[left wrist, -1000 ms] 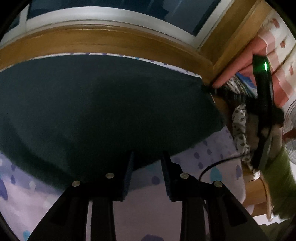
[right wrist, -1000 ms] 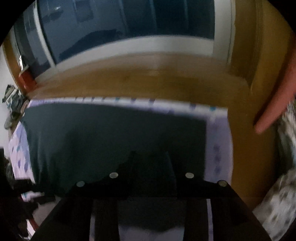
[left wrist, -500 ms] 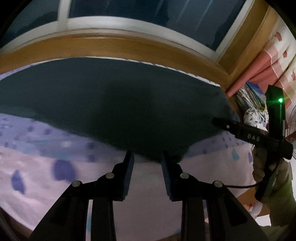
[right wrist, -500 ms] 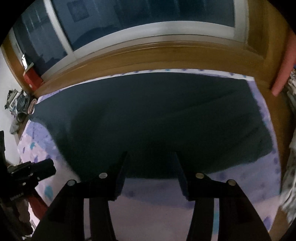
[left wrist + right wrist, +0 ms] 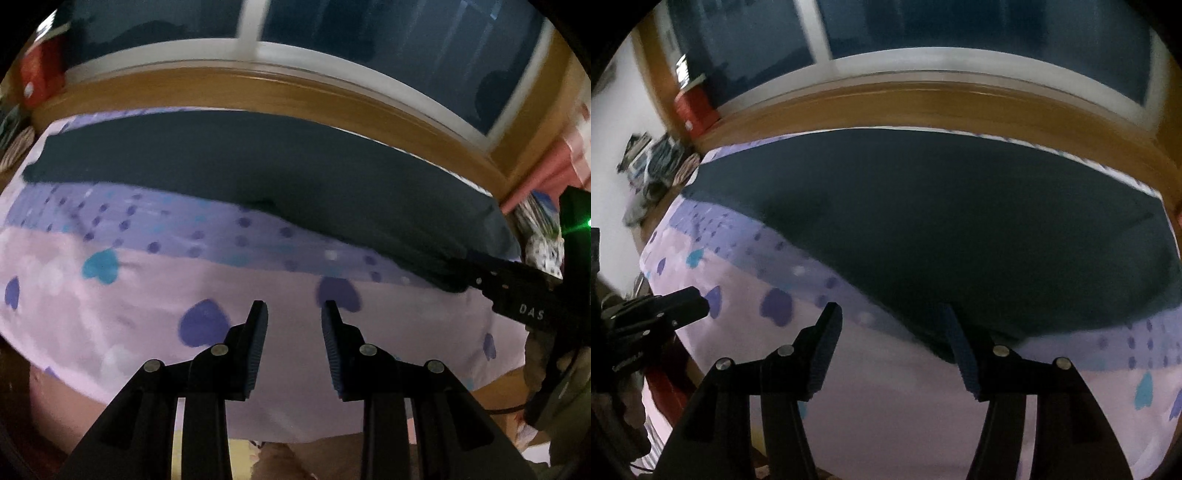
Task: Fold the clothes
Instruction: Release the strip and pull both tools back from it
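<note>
A dark teal garment point(image 5: 280, 166) lies spread flat across the far half of a bed, along the wooden window sill; it also shows in the right wrist view point(image 5: 942, 221). My left gripper point(image 5: 293, 314) is open and empty, above the pink sheet and short of the garment's near edge. My right gripper point(image 5: 890, 317) is open and empty, its fingertips just at the garment's near hem. The right gripper also shows at the right of the left wrist view point(image 5: 517, 291), and the left gripper at the left of the right wrist view point(image 5: 665, 310).
The bed sheet point(image 5: 147, 288) is lilac and pink with hearts and dots. A wooden sill point(image 5: 295, 92) and a dark window run behind. A red box point(image 5: 694, 110) stands on the sill at left. Pink curtain and clutter point(image 5: 543, 221) lie at right.
Both grippers have drawn back from the garment toward the near side of the bed. The right gripper has opened wider. The garment now lies flat, let go.
</note>
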